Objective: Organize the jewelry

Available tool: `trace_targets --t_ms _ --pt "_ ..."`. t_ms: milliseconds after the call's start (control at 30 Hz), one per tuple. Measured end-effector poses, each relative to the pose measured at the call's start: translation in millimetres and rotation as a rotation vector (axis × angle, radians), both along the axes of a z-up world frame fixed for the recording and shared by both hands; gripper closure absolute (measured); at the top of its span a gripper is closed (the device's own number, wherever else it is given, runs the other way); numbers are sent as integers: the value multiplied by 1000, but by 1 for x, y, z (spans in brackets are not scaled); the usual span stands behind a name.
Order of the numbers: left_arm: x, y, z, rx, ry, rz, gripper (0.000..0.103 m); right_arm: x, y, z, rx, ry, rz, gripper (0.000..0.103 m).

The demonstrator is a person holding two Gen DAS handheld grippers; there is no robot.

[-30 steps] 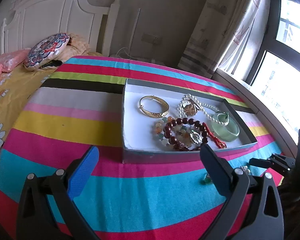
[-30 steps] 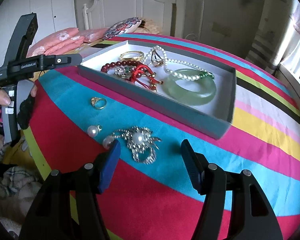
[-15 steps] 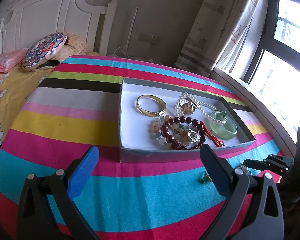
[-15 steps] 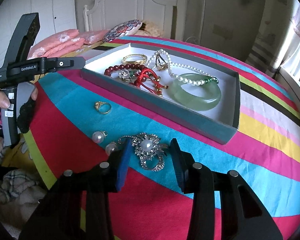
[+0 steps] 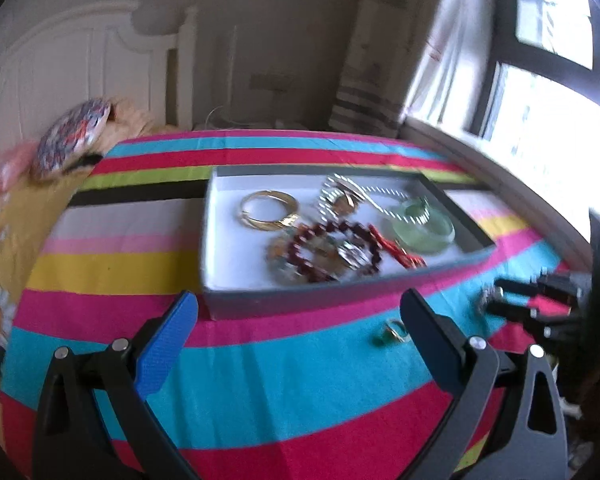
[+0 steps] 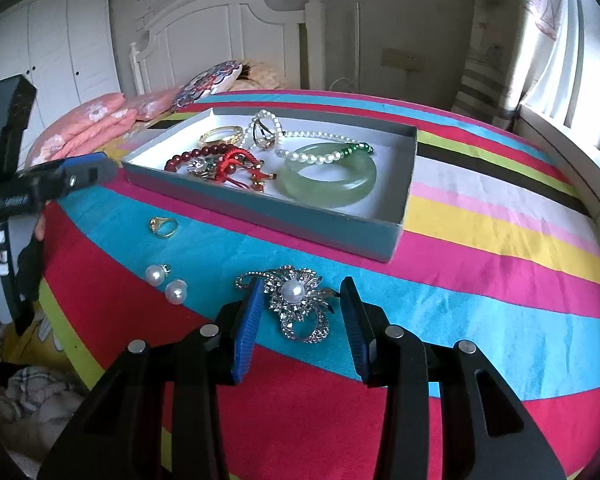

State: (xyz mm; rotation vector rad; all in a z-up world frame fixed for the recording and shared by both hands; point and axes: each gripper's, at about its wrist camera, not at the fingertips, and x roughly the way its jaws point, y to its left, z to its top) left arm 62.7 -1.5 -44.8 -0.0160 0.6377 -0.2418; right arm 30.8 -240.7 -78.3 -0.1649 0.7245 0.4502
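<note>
Striped surface [image 6: 480, 320]: right hand-held gripper [image 6: 300, 320] part-open, fingers straddling brooch [image 6: 296, 300], not clamped; left hand-held gripper [image 5: 300, 328] wide, empty, near box [image 6: 268, 208].

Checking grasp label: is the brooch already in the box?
No, the brooch lies on the striped cloth outside the box, between the right gripper's open jaws.

A white wooden headboard [image 6: 228, 40] stands by the plain wall. Bright daylight comes through the big dark-framed window [image 5: 548, 92].
</note>
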Motion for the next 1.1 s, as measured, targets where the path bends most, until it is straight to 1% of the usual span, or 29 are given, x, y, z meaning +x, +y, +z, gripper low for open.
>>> trace_targets --t_ms 33,67,100,133,167,200,267,300,367,500,567,633,733,833,867,1100 --pt "-2 -8 -1 25 0 -17 4 0 1 -1 1 1 1 64" --pt "-4 -19 -3 62 11 -56 4 0 1 -1 2 2 3 64" --pt "-5 -27 -4 86 15 -78 11 -1 2 -2 1 1 4 64" --pt "-6 -36 -6 119 18 -101 14 -1 3 -2 2 0 7 64" --pt "-6 -42 -7 134 23 -114 19 -2 3 -2 3 0 9 64" --pt "-4 -49 -9 144 36 -133 21 -2 2 -2 3 -1 9 64" --pt "-1 -56 -12 149 53 -156 32 -3 1 -1 6 -3 6 64" --pt "1 -60 -15 160 65 -167 36 -3 0 -1 8 -3 5 64" --pt "4 -66 -20 189 91 -190 49 -3 0 -1 10 -1 2 64" --pt "7 -71 -30 212 116 -208 63 -2 -2 -2 20 1 1 64" --pt "8 -71 -31 214 121 -217 65 -2 -1 -2 20 1 3 64" --pt "9 -72 -31 214 124 -227 69 -3 -1 -2 19 0 4 64" --pt "8 -71 -31 204 125 -259 80 -3 0 -2 20 0 3 64" --pt "5 -72 -31 213 114 -267 84 -3 -1 -2 19 -1 5 64" --pt "5 -73 -31 214 112 -269 89 -3 -1 -2 20 -1 4 64" --pt "4 -72 -30 207 114 -275 89 -3 -1 -2 24 1 5 64"
